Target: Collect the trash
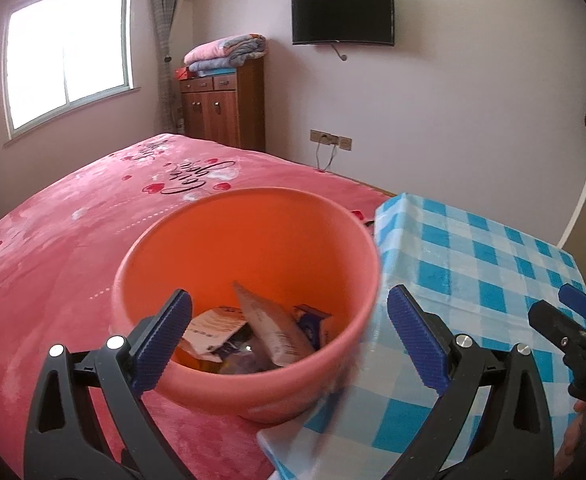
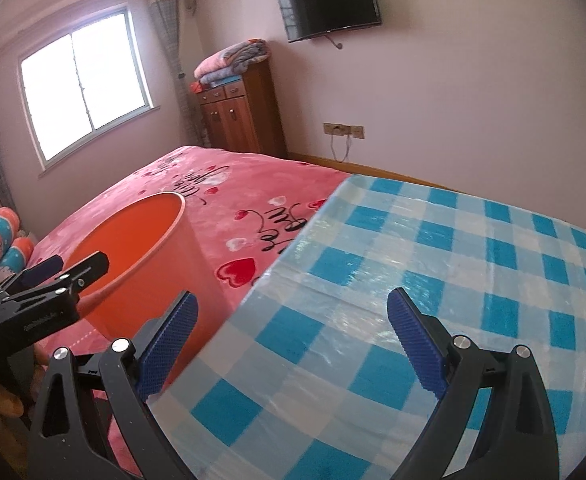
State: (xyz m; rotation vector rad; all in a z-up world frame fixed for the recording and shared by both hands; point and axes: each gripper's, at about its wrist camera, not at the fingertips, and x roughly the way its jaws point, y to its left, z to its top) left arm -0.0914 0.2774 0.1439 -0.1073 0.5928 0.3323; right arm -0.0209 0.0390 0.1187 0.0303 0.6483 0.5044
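orange bin [image 1: 249, 280] sits beside the checked surface [image 1: 493, 264], wrappers [image 1: 261, 332] already inside. our left gripper [image 1: 289, 340] hovers over its mouth, jaws apart, empty. right gripper [image 2: 293, 340] over the bare cloth, jaws apart, empty. bin lies to its left; left hand nearer.

The bin [image 1: 249, 256] is smooth matt orange plastic, with crumpled paper and glossy foil wrappers [image 1: 253, 330] inside. On the right, the checked tablecloth [image 2: 433, 280] is shiny plastic sheeting. The pink bedspread [image 1: 93, 220] looks soft and fleecy. The far cabinet [image 1: 223, 108] is varnished wood. The gripper pads [image 2: 413, 328] are ribbed blue rubber.
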